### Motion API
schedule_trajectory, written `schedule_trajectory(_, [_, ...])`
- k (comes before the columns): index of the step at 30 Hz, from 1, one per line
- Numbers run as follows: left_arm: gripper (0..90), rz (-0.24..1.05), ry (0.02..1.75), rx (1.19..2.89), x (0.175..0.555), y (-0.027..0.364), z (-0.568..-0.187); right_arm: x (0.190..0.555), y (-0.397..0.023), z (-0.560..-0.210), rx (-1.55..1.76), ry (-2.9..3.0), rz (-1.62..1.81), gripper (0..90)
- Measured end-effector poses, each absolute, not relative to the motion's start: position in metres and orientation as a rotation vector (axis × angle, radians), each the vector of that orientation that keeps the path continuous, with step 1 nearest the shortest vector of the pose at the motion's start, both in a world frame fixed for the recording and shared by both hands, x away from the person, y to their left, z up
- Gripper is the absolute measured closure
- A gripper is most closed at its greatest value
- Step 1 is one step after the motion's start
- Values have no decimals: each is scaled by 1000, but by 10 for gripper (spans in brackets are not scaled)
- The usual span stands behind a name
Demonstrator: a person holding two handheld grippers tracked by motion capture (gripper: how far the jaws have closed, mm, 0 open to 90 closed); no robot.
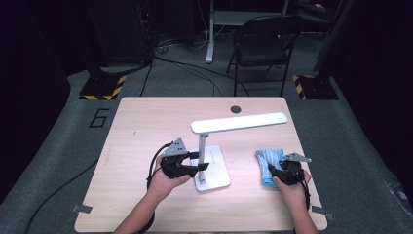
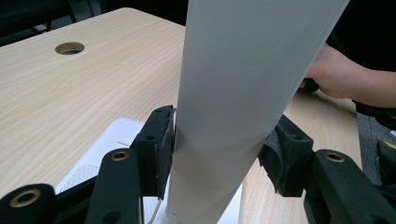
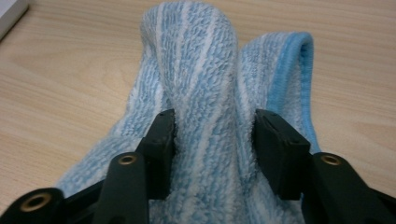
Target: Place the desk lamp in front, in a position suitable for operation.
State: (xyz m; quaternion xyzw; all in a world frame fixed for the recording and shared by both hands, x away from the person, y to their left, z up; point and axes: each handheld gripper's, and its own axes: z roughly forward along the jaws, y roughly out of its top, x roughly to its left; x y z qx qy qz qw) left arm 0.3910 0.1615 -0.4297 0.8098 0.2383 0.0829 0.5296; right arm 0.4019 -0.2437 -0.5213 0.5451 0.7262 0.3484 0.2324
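A dark room surrounds the pale wooden worktop (image 1: 146,122). The left gripper (image 1: 187,165) has its jaws clamped on the desk lamp (image 1: 209,146) post, likely steadying it, while the right gripper (image 1: 285,173) pinches the blue towel (image 3: 205,93) bunched beside the lamp, probably for wiping.

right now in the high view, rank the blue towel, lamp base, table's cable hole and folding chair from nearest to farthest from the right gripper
1. blue towel, pinched in the right gripper
2. lamp base, to its left
3. cable hole, far edge of the table
4. folding chair, on the floor beyond the table
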Motion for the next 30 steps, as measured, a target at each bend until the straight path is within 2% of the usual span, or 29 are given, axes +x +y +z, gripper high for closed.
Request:
schedule_trajectory(3, [483, 197, 554, 1951, 391, 163, -428, 402, -243, -520, 1497, 2017, 958, 594])
schedule_trajectory(7, [482, 209, 564, 1931, 390, 162, -426, 401, -241, -519, 1495, 2021, 966, 636])
schedule_trajectory(18, [479, 196, 571, 1877, 389, 164, -417, 403, -243, -519, 1501, 2017, 993, 634])
schedule_trajectory(30, [491, 226, 552, 1905, 389, 161, -412, 404, -245, -518, 1558, 2003, 1022, 625])
